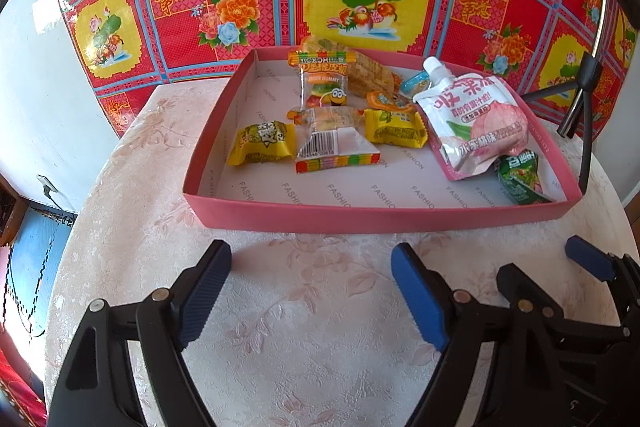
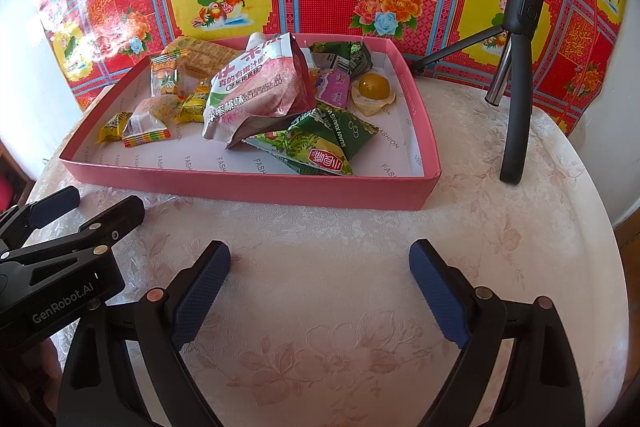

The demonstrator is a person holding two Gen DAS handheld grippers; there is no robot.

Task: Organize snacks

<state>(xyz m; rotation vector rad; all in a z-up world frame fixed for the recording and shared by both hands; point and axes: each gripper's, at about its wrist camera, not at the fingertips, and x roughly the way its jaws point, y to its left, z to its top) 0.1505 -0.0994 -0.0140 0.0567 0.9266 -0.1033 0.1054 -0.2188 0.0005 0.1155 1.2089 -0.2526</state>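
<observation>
A round table [image 1: 304,307] covered in a pale pink cloth with an embossed flower pattern is carrying everything. Lying directly on it, just ahead of both pairs of tongs, a shallow pink box [image 2: 256,187] is sitting flat with its near wall facing them; its white lining is showing the repeated word FASHION. To the right of the box, ahead and right of the right tongs, a black tripod [image 2: 516,115] is standing with its legs resting on the cloth. The stretch of cloth beneath the tongs is lying bare, catching sunlight.
</observation>
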